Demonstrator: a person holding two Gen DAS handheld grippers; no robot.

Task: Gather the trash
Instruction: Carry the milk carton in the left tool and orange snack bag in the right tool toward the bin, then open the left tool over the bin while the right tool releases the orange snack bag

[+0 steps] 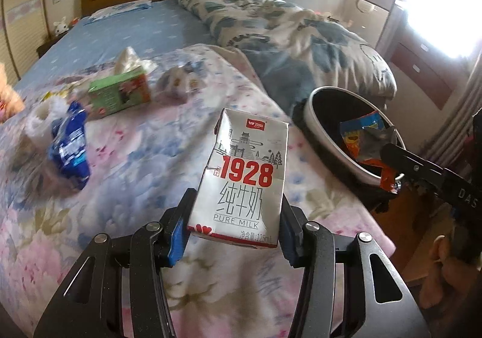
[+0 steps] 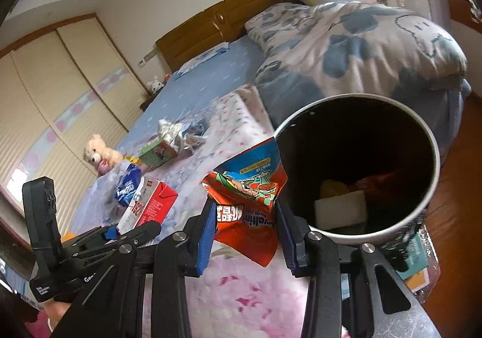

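Evidently, left gripper (image 1: 235, 217): jaws clamping the milk carton (image 1: 244, 175) by its stiff side walls; probably light.
Right gripper (image 2: 245, 232): jaws pinching the snack wrapper (image 2: 250, 196), limp, crinkly, slippery, beside the trash bin (image 2: 433, 175).

Trash bin (image 2: 433, 157) interior: mostly dark; contents at the bottom cannot be identified. Small items beside the tissue box (image 1: 120, 92) are motion-blurred and unreadable. The window area at upper right of the left wrist view is overexposed. The milk carton (image 2: 149, 207) is partly hidden behind the left gripper (image 2: 113, 232).
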